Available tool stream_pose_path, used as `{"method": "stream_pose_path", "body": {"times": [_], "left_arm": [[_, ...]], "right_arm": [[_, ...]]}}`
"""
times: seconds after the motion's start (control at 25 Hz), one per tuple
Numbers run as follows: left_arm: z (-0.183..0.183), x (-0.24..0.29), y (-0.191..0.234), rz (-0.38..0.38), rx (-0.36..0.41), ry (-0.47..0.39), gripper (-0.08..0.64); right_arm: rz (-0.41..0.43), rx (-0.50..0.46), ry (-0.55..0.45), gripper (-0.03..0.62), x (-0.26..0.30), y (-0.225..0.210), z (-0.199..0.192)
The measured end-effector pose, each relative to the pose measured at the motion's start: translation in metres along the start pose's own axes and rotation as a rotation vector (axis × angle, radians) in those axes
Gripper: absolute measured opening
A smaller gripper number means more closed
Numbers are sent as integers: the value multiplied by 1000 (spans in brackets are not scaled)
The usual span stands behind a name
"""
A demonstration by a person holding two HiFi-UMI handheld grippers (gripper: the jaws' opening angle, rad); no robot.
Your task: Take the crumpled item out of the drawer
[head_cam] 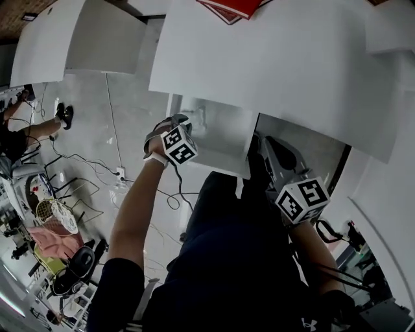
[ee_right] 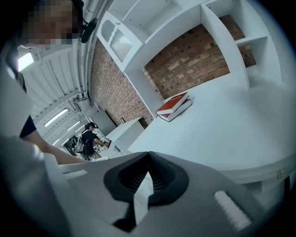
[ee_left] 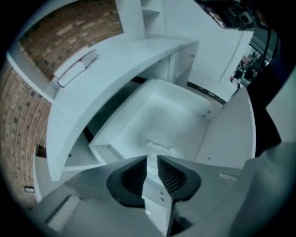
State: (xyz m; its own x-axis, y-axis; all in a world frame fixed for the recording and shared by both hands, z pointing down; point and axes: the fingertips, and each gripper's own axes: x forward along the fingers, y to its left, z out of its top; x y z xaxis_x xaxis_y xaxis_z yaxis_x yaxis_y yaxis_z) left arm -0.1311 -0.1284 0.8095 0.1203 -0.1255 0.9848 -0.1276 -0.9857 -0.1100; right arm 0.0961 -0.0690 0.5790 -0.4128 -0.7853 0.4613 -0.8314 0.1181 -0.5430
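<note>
The white drawer (ee_left: 102,144) stands pulled out under the white desk (head_cam: 279,52). A white crumpled item (ee_left: 160,148) lies on the drawer floor near the front. My left gripper (ee_left: 152,158) hangs over it, jaws a narrow gap apart, with the crumpled item just past their tips; the pads do not press on it. In the head view the left gripper's marker cube (head_cam: 179,146) sits over the drawer's left front corner. My right gripper (ee_right: 149,156) is shut on nothing, held up beside the desk edge; its marker cube (head_cam: 303,200) is at the lower right of the drawer.
A red book (ee_right: 174,105) lies on the desk top (ee_right: 222,125), also the red book (head_cam: 230,8) at the far edge. Cables (head_cam: 97,168) run over the floor at left. A person (ee_right: 90,136) works at another desk far off.
</note>
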Motion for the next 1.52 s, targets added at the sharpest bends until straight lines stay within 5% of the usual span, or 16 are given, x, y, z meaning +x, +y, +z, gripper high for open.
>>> {"method": "stream_pose_path", "body": {"times": [0.4,0.96,1.12,1.52], "left_arm": [[-31,79,-27,-127,128,125,92],[-39,112,-29,-115,122,130,72],[-35,104,-22,-94,82,105,9],[1,54,-8,2,57,3,6]], "right_arm": [[-75,63,38,3,-1,-31,-24],[-93,90,74,3,15,-40,-37],[-82,79,77,3,16,-34,-34],[-24,13,61,3,11,-11,-16]]}}
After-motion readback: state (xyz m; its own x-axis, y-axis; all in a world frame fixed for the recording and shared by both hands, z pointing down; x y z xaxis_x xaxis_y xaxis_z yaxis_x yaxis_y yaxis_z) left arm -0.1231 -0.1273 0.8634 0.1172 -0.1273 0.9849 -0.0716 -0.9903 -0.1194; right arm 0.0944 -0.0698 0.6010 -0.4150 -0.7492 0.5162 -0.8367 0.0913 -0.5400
